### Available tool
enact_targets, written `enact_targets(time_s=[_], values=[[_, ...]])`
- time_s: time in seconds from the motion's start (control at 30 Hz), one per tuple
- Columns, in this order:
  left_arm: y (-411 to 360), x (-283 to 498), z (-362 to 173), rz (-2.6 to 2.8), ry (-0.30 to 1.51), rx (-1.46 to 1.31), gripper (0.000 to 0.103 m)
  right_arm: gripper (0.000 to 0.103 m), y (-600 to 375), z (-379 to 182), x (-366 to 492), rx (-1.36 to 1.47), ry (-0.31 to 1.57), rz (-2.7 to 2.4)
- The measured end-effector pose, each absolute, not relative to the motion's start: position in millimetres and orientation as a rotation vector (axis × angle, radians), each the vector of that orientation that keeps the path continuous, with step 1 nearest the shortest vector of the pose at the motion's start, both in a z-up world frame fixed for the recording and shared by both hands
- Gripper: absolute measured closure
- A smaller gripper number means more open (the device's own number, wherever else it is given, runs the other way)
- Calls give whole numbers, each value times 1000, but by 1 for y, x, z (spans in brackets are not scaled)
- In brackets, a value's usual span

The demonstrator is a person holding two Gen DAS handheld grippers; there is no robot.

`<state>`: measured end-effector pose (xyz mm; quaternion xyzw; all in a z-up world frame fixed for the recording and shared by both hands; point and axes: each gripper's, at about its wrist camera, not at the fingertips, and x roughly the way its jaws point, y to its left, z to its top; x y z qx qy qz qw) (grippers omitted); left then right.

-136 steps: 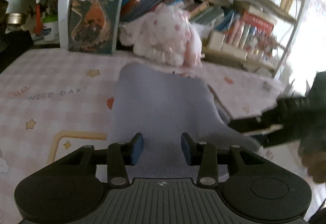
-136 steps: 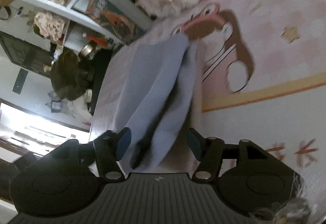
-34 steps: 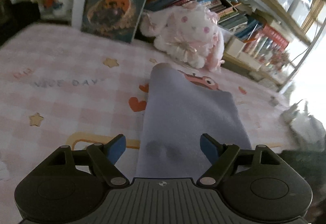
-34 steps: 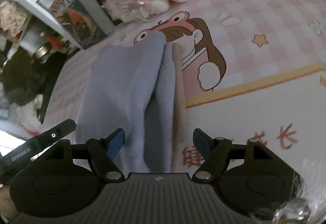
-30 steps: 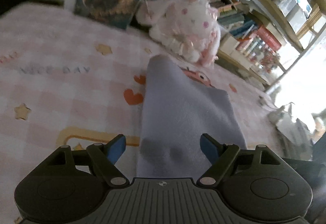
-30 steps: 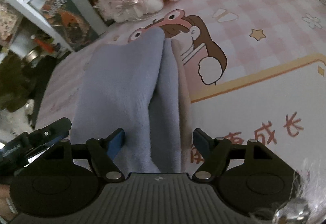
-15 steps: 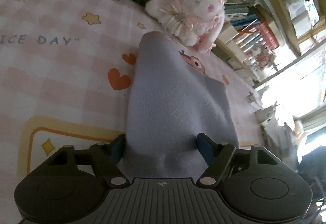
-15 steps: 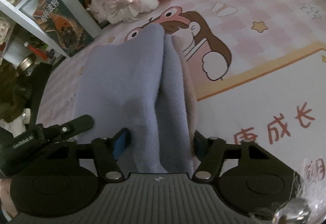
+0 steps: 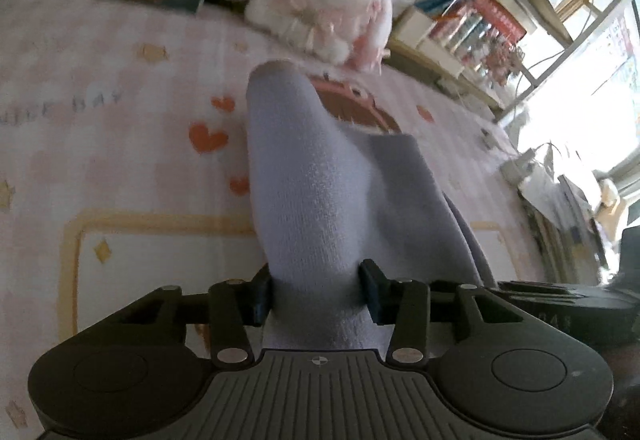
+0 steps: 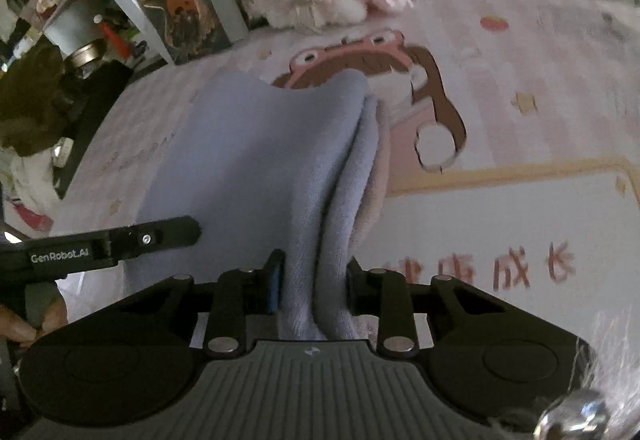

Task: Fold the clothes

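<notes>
A pale blue fleece garment (image 9: 320, 176) lies folded lengthwise on the pink cartoon-print mat (image 9: 120, 128). My left gripper (image 9: 316, 292) is shut on its near end, the cloth bunched between the two blue-padded fingers. In the right wrist view the same blue garment (image 10: 256, 144) runs away from me in thick folds, and my right gripper (image 10: 312, 280) is shut on the near edge of those layers. The left gripper's black finger (image 10: 152, 236) shows at the left, beside the cloth.
A white and pink plush toy (image 9: 320, 8) sits at the mat's far edge, in front of bookshelves (image 9: 472, 16). A large book (image 10: 180, 4) leans on a white shelf post. Clutter lies at the right (image 9: 560, 192). A hand (image 10: 24, 320) is at the lower left.
Both grippers went from open around the garment's near end to shut on it. The cloth now bunches up between the fingers and its near end lifts slightly.
</notes>
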<state>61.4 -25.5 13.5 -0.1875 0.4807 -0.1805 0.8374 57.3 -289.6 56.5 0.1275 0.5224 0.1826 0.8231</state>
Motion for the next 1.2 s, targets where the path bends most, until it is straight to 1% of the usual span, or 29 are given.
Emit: enact_targets(time_s=[0.07,0.1,0.13,0.2,0.27,0.37,0.4,0.47,0.53,0.6,0.9,1.2], values=[[-22,61,7,-380,1043,-430,53,68,-296,53,59,308,1141,387],[-21,62,5,-379,1045,-445,52,62,-298,51,61,323,1155,387],[-20,62,2,-377,1044,-460,50,59,-299,49,62,336,1166,385],[-19,63,-2,-374,1044,-490,47,55,-299,45,64,353,1177,386],[-17,64,-7,-370,1044,-520,44,53,-299,42,66,369,1186,390],[-15,63,-13,-352,1039,-579,48,51,-298,38,68,393,1191,401],[-15,62,-14,-348,1034,-582,49,52,-298,38,68,394,1186,410],[-17,60,-11,-346,1022,-567,52,59,-297,39,68,396,1176,428],[-22,58,-3,-355,998,-524,57,70,-296,41,67,390,1158,446],[-26,55,8,-369,963,-470,59,74,-293,50,64,359,1117,464],[-12,49,49,-390,812,-404,59,75,-278,88,52,223,937,536],[17,51,62,-360,758,-411,58,75,-238,99,62,166,894,570]])
